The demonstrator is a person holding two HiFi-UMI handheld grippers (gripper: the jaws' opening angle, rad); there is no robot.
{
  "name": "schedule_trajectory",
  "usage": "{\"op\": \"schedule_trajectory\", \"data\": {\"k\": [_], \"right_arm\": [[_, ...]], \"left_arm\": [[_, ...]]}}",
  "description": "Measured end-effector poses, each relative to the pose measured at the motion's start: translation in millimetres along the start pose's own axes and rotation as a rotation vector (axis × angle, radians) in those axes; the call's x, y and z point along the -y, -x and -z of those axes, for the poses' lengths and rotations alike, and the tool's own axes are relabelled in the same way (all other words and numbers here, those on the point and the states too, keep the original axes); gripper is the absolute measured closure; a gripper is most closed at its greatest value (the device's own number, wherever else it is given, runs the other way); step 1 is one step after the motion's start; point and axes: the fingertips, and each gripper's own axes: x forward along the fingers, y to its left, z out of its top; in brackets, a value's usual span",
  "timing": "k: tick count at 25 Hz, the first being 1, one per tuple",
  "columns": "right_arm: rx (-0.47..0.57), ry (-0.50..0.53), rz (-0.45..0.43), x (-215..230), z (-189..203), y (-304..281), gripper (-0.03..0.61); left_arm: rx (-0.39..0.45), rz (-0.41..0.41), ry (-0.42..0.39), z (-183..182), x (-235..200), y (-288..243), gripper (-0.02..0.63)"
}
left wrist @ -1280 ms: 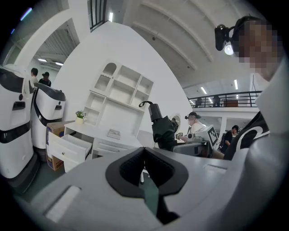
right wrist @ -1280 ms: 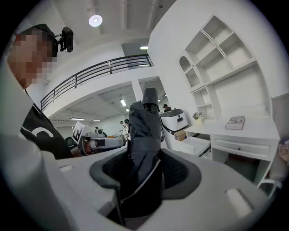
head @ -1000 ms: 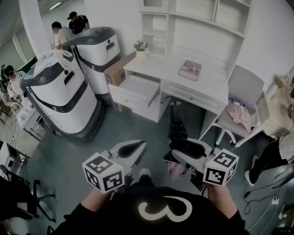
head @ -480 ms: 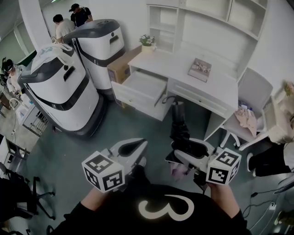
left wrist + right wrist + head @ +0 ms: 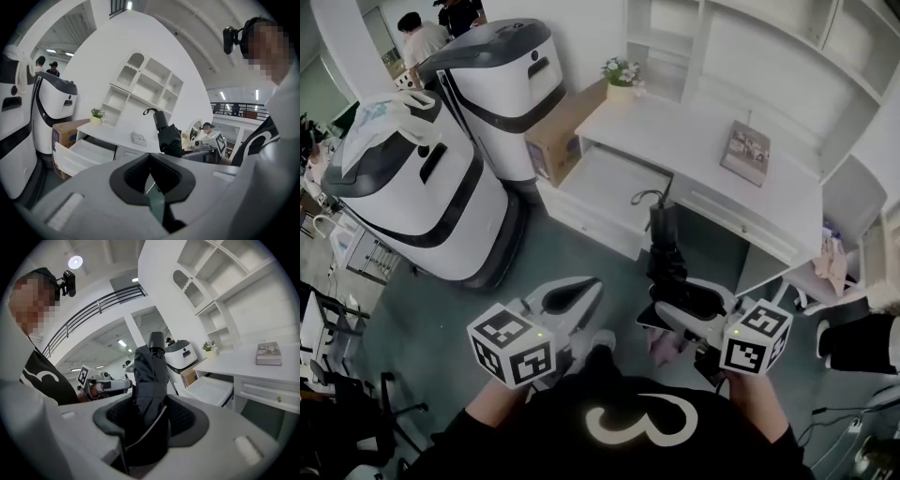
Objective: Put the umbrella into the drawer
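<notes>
**Approach closes on the bench; umbrella not yet stowed**

Both tools have been carried forward since the earlier frames. In the head view the white bench and its pulled-out drawer now sit nearer and larger. The two white machines have slid off toward the left.

We find the right tool clamped on the folded black umbrella. The right gripper view shows the pads pressing the fabric from both sides, with the handle end standing up and away from the tool. In the head view the umbrella's strap end lines up with the right-hand end of the drawer and the bench front, but we cannot tell its height above them. The umbrella is held clear of the floor and is not yet inside the drawer.

The left tool is closed on nothing, its pads meeting at the tips in its own view. It rides level with the right tool, on the side nearer the drawer.

We see nothing lying in the drawer. A book and a small plant occupy the bench top, well away from the opening (neither obstructs it).

We judge the carry nearly done. The remaining work is to lower the umbrella lengthwise into the drawer and release it. Its length against the drawer's width is the point to watch.
</notes>
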Motion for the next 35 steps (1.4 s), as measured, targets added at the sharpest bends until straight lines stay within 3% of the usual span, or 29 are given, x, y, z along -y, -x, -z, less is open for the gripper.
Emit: {"op": "schedule_trajectory", "data": {"k": [6,11,24,35], "right_arm": [[-0.011,-0.025,0.015,53,-48,-81,0.354],[-0.036,-0.024,0.025,81,-77,-137,0.354],[-0.041,0.028,0.072,125,-116,-187,0.354],[-0.105,0.012,0.039,196,-133,-248,0.354]], "left_arm": [[-0.009,-0.002,-0.001,-52,-96,-33,0.604],[0.006,0.004,0.027,-75,-156,-46,0.604],[-0.016,0.021,0.036,-91,-212,-77,0.604],[-0.064,-0.064,0.091,-94,-279,-111,0.604]]}}
